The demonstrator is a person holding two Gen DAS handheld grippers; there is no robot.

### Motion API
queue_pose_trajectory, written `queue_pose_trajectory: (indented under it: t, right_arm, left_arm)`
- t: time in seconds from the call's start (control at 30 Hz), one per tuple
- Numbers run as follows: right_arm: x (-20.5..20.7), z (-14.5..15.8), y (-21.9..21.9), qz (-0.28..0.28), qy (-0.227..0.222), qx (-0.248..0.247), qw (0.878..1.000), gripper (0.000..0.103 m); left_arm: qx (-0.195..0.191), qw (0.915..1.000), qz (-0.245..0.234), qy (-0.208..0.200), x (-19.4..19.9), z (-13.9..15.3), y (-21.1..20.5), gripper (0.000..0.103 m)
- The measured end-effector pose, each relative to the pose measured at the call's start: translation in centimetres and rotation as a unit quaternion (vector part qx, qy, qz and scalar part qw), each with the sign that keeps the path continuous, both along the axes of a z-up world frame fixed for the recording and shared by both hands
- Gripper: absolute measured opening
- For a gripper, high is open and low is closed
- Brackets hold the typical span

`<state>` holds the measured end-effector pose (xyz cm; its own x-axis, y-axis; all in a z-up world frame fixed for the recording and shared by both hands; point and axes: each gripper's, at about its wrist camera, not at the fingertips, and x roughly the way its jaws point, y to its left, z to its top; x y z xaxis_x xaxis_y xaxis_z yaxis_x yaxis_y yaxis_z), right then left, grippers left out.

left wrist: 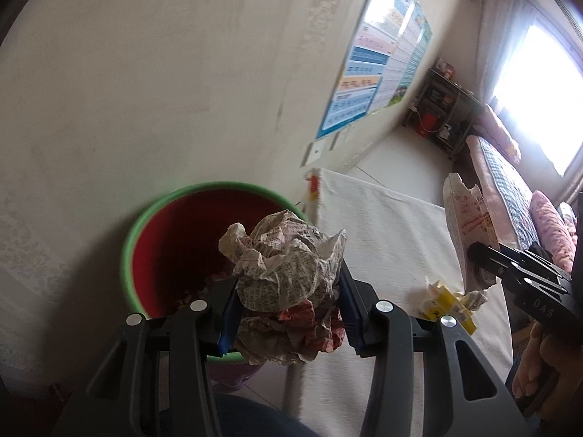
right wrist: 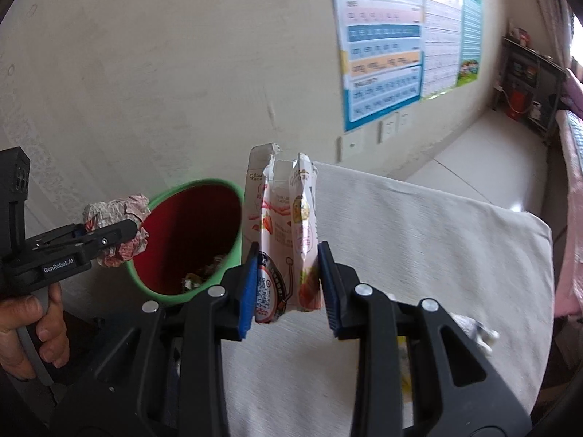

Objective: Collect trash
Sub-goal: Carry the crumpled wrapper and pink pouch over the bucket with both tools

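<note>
My left gripper [left wrist: 288, 302] is shut on a crumpled ball of printed paper [left wrist: 284, 273], held just over the near rim of a bin [left wrist: 145, 225] with a green rim and red inside. From the right wrist view that paper ball [right wrist: 116, 225] and the left gripper [right wrist: 109, 235] hang at the bin's [right wrist: 164, 284] left rim. My right gripper [right wrist: 286, 287] is shut on a torn pink-and-white snack box [right wrist: 284, 225], upright, to the right of the bin. The left wrist view has this box [left wrist: 466, 225] in the right gripper [left wrist: 481, 258] above the table.
A table under a white cloth [left wrist: 382, 225] stands right of the bin, with a yellow carton [left wrist: 448, 306] and a tissue wad [left wrist: 473, 296] on it. Scraps lie in the bin's bottom [right wrist: 200, 273]. Wall posters [right wrist: 386, 43], a dark shelf [left wrist: 444, 113] and a bed [left wrist: 510, 182] lie beyond.
</note>
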<state>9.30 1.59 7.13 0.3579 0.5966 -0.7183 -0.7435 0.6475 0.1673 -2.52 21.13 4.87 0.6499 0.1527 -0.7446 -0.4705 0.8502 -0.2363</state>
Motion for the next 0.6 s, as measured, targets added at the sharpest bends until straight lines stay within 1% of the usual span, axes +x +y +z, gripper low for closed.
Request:
queue_pose_trajectory:
  t: [0.2,0.33,0.6]
  right_arm:
    - [-0.4,0.2,3.5,0.027,0.003,0.002,1.0,0.031]
    - [-0.8,-0.2,5.6,0.04,0.011,0.007,0.999,0.031]
    - [-1.2,-1.4,10.7,0.076,0.026,0.002,0.997,0.031]
  left_arm:
    - [-0.02,0.9994,0.028,-0.008,-1.7,-0.6,3.0,0.044]
    - [-0.025,0.9989,0.038,-0.008,-2.3,-1.0,4.0,0.044]
    - [-0.031,0.9984,0.046,-0.014,-2.7,-1.0,5.1,0.044]
